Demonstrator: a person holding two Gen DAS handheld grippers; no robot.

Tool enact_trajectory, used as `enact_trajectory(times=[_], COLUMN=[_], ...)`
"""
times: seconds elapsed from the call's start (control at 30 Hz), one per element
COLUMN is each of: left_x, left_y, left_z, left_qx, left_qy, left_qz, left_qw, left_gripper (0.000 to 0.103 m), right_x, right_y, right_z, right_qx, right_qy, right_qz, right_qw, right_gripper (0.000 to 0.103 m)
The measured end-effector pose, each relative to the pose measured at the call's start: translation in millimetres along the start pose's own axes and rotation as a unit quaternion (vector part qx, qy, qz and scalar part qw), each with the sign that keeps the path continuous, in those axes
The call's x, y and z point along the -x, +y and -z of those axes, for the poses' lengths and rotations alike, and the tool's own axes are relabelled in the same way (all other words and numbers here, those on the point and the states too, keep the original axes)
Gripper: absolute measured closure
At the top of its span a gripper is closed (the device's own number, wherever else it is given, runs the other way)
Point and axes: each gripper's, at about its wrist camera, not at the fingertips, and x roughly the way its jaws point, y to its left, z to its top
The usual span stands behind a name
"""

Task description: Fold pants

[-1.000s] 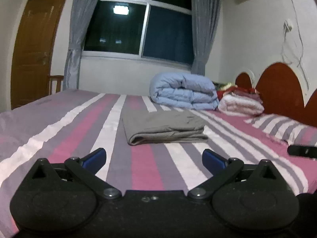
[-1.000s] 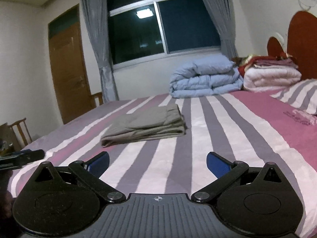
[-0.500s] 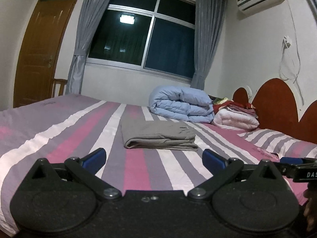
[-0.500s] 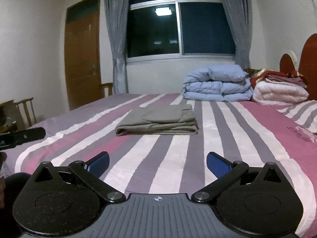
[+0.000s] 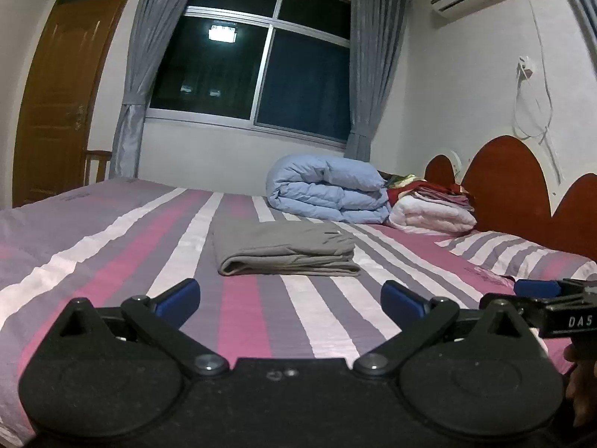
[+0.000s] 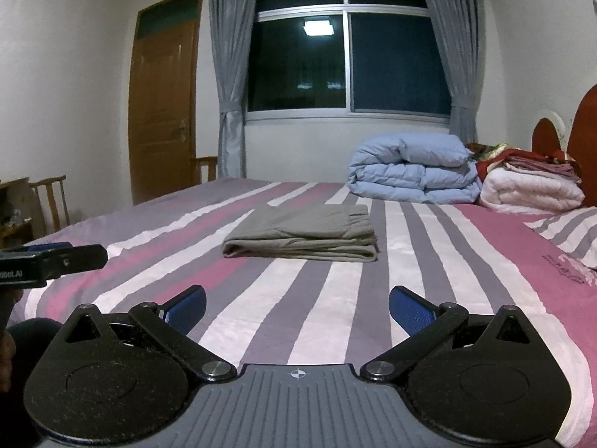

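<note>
Grey pants (image 5: 285, 248) lie folded into a flat rectangular stack in the middle of the striped bed (image 5: 112, 246); they also show in the right wrist view (image 6: 304, 237). My left gripper (image 5: 290, 296) is open and empty, held back from the pants near the bed's front edge. My right gripper (image 6: 297, 304) is open and empty, also well short of the pants. Each gripper shows at the edge of the other's view: the right one (image 5: 548, 295) and the left one (image 6: 52, 257).
A folded light-blue duvet (image 5: 328, 194) and a white and red pile of bedding (image 5: 433, 209) sit at the far end by the red headboard (image 5: 511, 190). A striped pillow (image 5: 511, 250) lies right. A wooden door (image 6: 162, 108), chairs (image 6: 50, 198) and a curtained window (image 6: 347, 59) are behind.
Both grippers have pulled back and tilted up from the bed, so the pants look farther away. Both stay open and empty. The pants have not moved.
</note>
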Motion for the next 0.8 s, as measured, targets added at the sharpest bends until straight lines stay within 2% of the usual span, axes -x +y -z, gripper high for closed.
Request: enact_trajectory(times=[0.3,0.8], left_x=[0.3,0.2], left_y=[-1.8,-2.5], left_z=[0.9,1.4], left_qx=[-0.001,-0.001], left_qy=[0.002,0.003], left_qz=[0.0,0.001], left_qw=[1.0,1.0], left_gripper=[0.006,0.006], right_x=[0.8,1.4], right_y=[-11.8,-11.2], right_z=[-1.6,-2.3], right_qx=[-0.046,-0.047], right_qy=[-0.001,-0.001], right_qz=[0.008,0.009], right_qw=[0.999,0.999], right_gripper=[0.0,0.0])
